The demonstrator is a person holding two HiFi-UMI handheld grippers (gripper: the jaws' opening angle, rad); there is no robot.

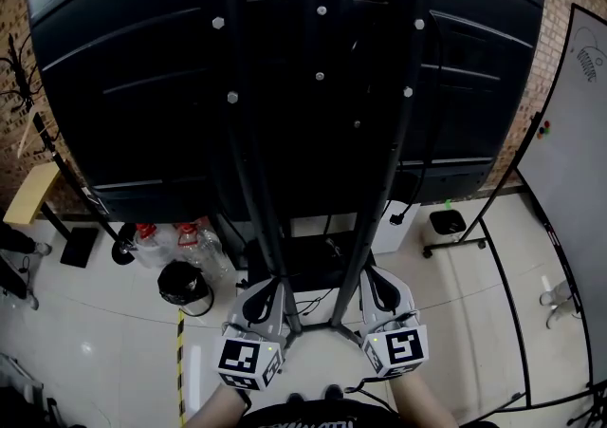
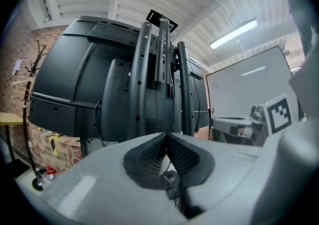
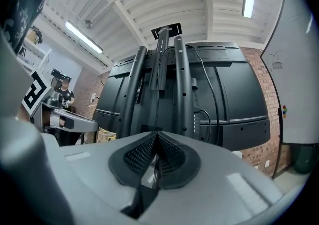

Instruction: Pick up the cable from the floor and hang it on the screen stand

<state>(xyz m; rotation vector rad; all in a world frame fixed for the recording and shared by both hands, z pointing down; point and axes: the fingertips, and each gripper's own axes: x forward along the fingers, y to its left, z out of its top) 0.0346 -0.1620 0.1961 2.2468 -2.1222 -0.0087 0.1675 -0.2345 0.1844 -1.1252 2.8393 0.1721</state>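
Note:
The back of a big black screen point(image 1: 142, 84) on its black tube stand point(image 1: 261, 179) fills the head view. A thin black cable point(image 1: 318, 303) lies looped on the floor between the stand's feet. Another black cable point(image 1: 398, 215) dangles from the screen's right side and ends in a plug. My left gripper point(image 1: 275, 284) and right gripper point(image 1: 372, 278) are held low in front of the stand's base, on either side of it. Both are shut with nothing between the pads. Each gripper view, left gripper point(image 2: 165, 135) and right gripper point(image 3: 156, 133), looks up at the stand tubes point(image 2: 144, 79) point(image 3: 182, 84).
Clear bottles with red caps point(image 1: 152, 244) and a black round container point(image 1: 182, 284) stand on the floor at the left. A whiteboard point(image 1: 569, 151) stands on the right, a small black bin point(image 1: 446, 222) beside it. Yellow-black tape point(image 1: 179, 360) runs along the floor. A wooden table point(image 1: 30, 194) sits far left.

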